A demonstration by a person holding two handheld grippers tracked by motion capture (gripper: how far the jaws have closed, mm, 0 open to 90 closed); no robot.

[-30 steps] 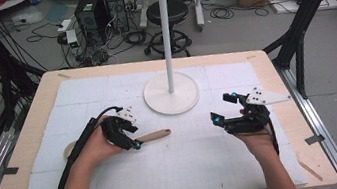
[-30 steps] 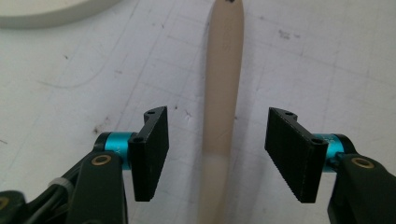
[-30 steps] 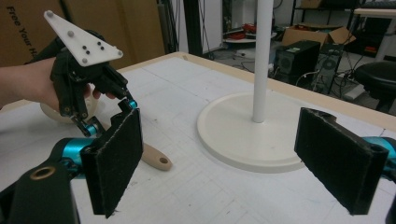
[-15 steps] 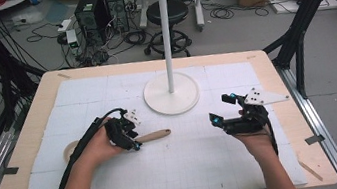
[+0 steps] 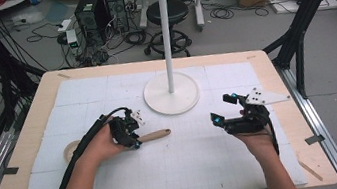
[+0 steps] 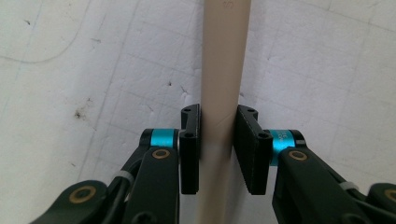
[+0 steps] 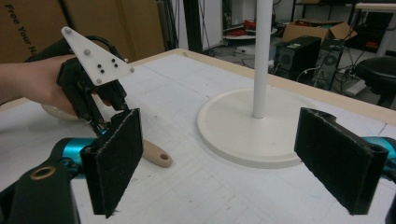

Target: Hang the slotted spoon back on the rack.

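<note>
White gridded sheets cover the wooden table [image 5: 273,66], with a white stand [image 5: 171,92] near its 12 o'clock edge. At about 8 o'clock from the stand's base lies a wooden spoon [image 5: 155,135], flat on the sheets. The left tongs [image 5: 132,141] are clamped on its handle. At 4 o'clock, the right tongs [image 5: 223,109] hover wide apart, holding nothing.
</note>
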